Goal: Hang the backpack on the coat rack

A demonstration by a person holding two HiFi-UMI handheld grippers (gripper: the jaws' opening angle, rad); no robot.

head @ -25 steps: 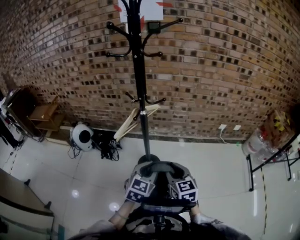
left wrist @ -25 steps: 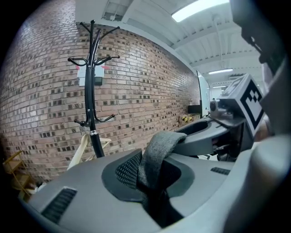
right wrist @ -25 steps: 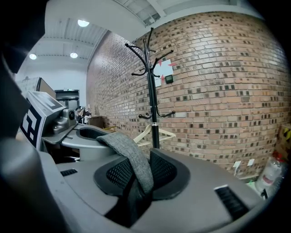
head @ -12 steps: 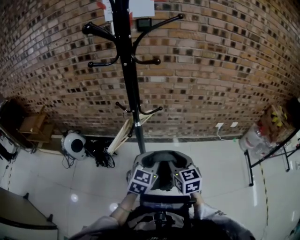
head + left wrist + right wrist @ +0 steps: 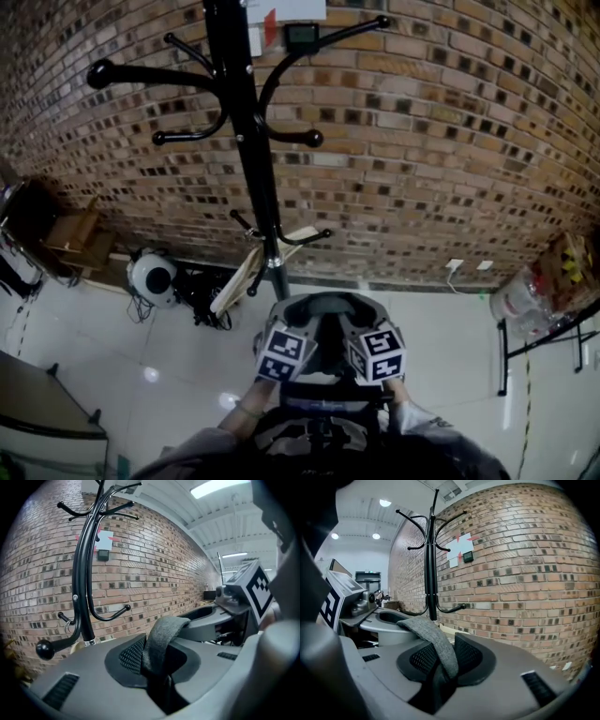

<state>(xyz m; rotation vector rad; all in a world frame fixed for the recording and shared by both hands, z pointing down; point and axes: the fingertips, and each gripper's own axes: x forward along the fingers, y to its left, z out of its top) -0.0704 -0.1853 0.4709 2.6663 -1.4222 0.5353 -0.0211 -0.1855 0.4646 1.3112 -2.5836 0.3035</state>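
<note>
Hanging across both tongs, the backpack's grey strap [image 5: 161, 634] is clamped in the left tongs [image 5: 158, 688] and the right tongs [image 5: 435, 688]. It is held near the black coat rack [image 5: 246, 141], below its upper hooks. A brick wall [image 5: 450, 169] stands behind.

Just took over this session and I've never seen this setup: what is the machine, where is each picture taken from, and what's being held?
No robot: a person holds two hand grippers. One picture looks down from the person's head; the others ride on each gripper. The left gripper and right gripper each have fingers shut on the grey backpack strap. Ahead stands the black coat rack against a brick wall; a white round device sits on the floor.
</note>
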